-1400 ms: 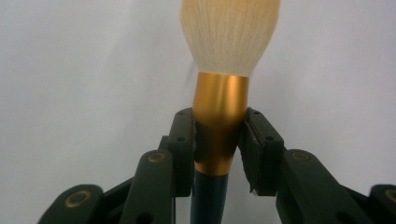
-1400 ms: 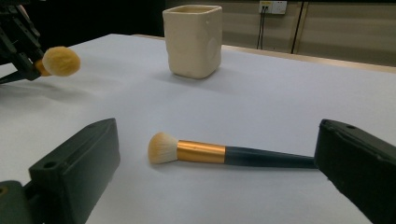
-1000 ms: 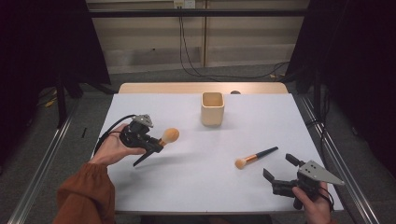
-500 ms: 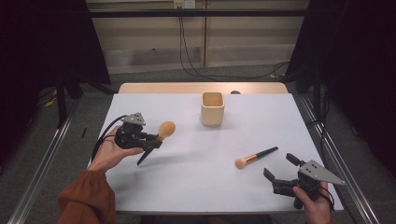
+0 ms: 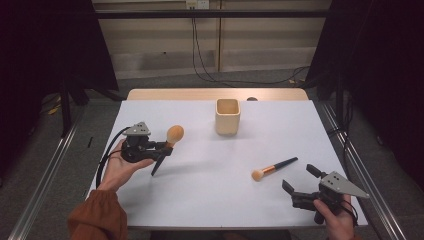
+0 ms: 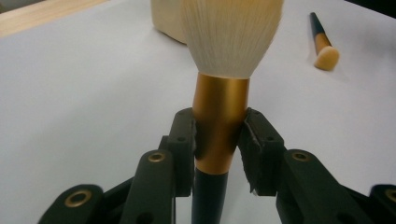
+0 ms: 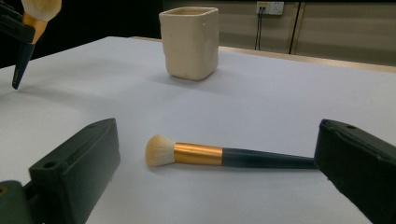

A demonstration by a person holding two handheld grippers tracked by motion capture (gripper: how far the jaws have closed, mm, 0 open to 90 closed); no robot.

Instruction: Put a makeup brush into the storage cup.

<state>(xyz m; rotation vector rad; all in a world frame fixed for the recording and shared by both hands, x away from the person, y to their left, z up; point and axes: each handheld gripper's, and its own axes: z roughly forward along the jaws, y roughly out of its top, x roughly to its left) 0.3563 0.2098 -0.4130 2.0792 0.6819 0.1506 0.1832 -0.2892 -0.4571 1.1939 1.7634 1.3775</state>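
Now the left gripper [image 5: 161, 148] is carrying the big brush [image 5: 169, 141], clamped on its gold collar, slightly farther left and tipped more upright than a second ago, at nine o'clock from the cup [image 5: 227, 116], likely readying to drop it in. The right gripper [image 5: 297, 184] is waiting with jaws apart near the small brush [image 5: 274, 167].

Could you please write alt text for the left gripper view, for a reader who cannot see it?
The left gripper is shut on the gold ferrule of a large makeup brush, whose pale bristles point up and away. On the white table behind it stand a cream cup and, at upper right, a smaller brush lying flat.
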